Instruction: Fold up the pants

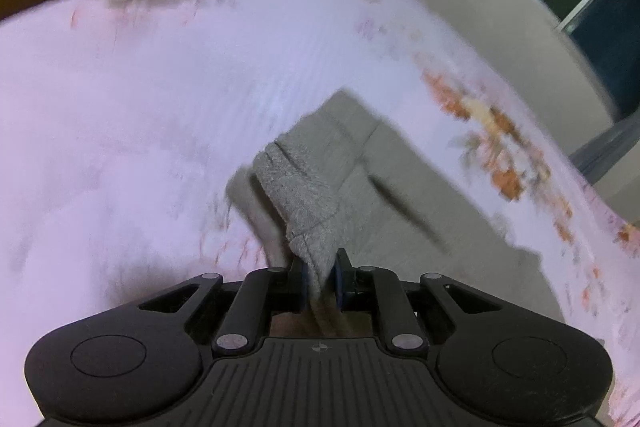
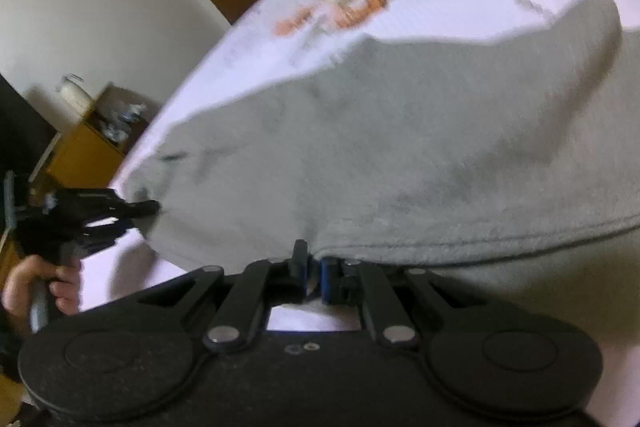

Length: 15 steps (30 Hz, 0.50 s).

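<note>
Pants (image 1: 344, 163): grey, spread on a white flowered sheet (image 1: 140, 99). Left wrist view: left gripper (image 1: 320, 277) clamped on a bunched cuff, cloth rising between the pads; leg trails away flat. Right wrist view: right gripper (image 2: 314, 275) pinched on the hem edge of the pants; left gripper visible at the far corner, a hand (image 2: 28, 287) on its handle. Risk: uneven pull between the two grips could skew the fold; the thin hem bite may slip.
</note>
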Motion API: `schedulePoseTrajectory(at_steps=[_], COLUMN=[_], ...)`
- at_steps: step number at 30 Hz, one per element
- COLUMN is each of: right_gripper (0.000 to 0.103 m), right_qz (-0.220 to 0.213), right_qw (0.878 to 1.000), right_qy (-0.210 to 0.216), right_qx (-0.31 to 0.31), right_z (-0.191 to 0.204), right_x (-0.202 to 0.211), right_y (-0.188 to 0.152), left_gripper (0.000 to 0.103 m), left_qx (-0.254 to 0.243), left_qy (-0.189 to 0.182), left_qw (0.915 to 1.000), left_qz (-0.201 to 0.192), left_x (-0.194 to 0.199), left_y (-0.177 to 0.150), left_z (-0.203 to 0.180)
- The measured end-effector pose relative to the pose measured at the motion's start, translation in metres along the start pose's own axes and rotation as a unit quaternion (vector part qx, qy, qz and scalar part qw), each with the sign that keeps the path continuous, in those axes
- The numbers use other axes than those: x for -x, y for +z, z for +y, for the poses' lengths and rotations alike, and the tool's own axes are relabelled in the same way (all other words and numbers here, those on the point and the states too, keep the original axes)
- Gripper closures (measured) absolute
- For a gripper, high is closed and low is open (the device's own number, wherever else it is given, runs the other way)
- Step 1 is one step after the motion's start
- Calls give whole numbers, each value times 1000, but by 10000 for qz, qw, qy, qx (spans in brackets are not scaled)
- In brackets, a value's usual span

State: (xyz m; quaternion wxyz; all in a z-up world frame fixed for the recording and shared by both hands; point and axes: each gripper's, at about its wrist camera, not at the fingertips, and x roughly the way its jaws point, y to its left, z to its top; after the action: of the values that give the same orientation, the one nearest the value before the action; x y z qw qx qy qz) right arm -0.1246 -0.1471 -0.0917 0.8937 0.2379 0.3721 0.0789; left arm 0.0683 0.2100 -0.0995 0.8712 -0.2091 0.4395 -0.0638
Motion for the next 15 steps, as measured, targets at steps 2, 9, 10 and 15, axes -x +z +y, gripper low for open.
schedulePoseTrajectory(at_steps=[2, 9, 10, 15], right_gripper=[96, 75, 75, 69], right_qz=[108, 282, 230, -12], right_qw=[9998, 9992, 9993, 9961], right_qy=[-154, -196, -202, -603], right_qx=[94, -185, -222, -639], right_z=[2, -18, -24, -64], right_x=[-5, 4, 11, 43], right_y=[-3, -2, -1, -7], left_gripper=[90, 70, 65, 60], left_qx=[-155, -494, -574, -1129], left_qy=[126, 429, 409, 128], left_qw=[9997, 9977, 9975, 9935], left_qz=[123, 186, 27, -100], left_x=[-7, 11, 22, 50], left_y=[-1, -12, -16, -36], left_z=[-1, -18, -23, -58])
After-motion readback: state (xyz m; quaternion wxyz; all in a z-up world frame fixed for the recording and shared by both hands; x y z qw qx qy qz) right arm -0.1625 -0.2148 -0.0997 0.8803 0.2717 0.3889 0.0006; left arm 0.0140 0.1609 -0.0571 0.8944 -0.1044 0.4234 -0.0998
